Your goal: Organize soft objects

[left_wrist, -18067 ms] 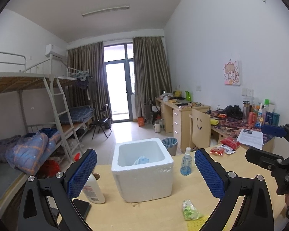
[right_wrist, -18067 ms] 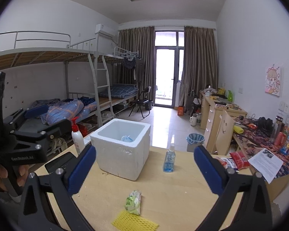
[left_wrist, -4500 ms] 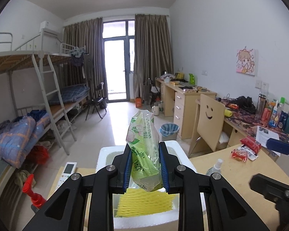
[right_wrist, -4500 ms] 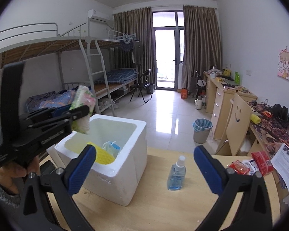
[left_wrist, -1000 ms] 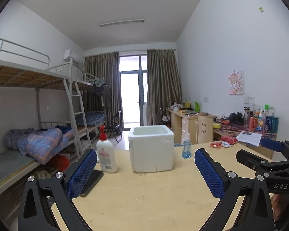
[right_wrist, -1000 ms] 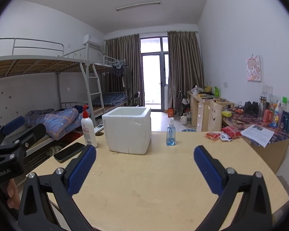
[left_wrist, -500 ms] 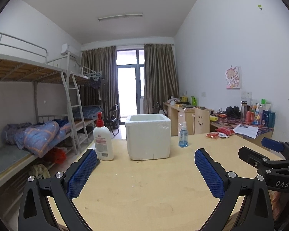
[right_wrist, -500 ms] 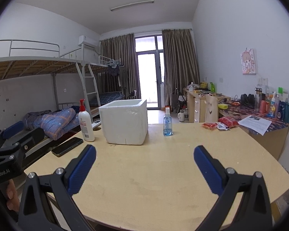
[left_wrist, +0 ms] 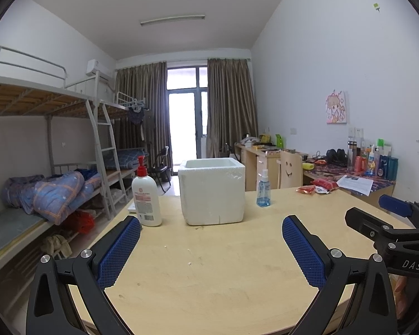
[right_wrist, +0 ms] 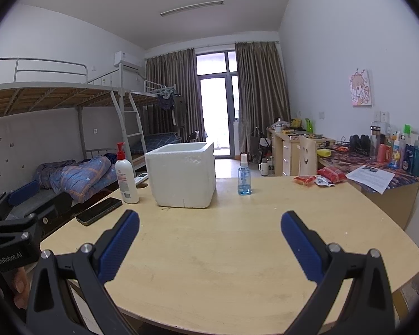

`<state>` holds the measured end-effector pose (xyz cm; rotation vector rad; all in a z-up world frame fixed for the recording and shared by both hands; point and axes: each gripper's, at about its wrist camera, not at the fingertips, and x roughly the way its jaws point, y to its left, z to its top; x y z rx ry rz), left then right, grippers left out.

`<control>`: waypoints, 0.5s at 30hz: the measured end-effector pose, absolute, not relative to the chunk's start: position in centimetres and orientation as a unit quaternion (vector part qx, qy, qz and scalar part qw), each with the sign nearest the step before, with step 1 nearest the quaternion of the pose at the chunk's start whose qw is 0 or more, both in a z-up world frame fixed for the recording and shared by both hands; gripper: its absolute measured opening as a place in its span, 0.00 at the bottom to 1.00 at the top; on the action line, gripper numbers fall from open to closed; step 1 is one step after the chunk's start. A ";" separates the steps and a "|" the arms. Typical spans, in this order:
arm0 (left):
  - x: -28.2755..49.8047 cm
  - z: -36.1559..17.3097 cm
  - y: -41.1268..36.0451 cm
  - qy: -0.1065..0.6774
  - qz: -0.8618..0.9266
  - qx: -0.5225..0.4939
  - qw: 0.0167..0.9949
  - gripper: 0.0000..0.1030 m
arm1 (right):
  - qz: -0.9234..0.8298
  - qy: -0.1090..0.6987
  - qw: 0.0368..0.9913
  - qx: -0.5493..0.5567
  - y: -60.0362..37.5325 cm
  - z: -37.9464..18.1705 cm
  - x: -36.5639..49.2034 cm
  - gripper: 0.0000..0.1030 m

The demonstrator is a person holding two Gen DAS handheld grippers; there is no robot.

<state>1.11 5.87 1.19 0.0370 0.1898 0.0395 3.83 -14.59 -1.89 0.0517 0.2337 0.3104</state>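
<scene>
Both grippers hover low over a pale wooden table [left_wrist: 209,279], each with its blue-padded jaws spread wide and holding nothing: the left gripper [left_wrist: 211,248] and the right gripper [right_wrist: 209,244] face the same white foam box [left_wrist: 212,191], which stands well ahead of them near the table's far edge, its contents hidden behind its walls from both low angles. A white pump bottle [left_wrist: 145,195] with a red nozzle stands just left of the box, and a small blue spray bottle [left_wrist: 263,188] stands to its right. The right wrist view alone shows a dark phone [right_wrist: 99,210] lying flat ahead and to the left of the right gripper, along with a fingertip under the left gripper's black body at the frame's left edge. The left wrist view alone shows the right gripper's black frame at its right edge. Red snack packets [right_wrist: 317,178] lie far ahead to the right
</scene>
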 end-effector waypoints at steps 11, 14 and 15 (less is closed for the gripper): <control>1.1 1.0 5.8 0.095 0.020 0.019 0.995 0.99 | 0.152 0.118 0.981 0.025 -14.6 -2.0 3.8 0.99; 1.1 1.0 5.8 0.096 0.020 0.018 0.995 0.99 | 0.153 0.118 0.981 0.024 -14.7 -2.0 3.7 0.99; 1.1 1.0 5.8 0.097 0.019 0.019 0.995 0.99 | 0.153 0.119 0.981 0.024 -14.6 -2.0 3.7 0.99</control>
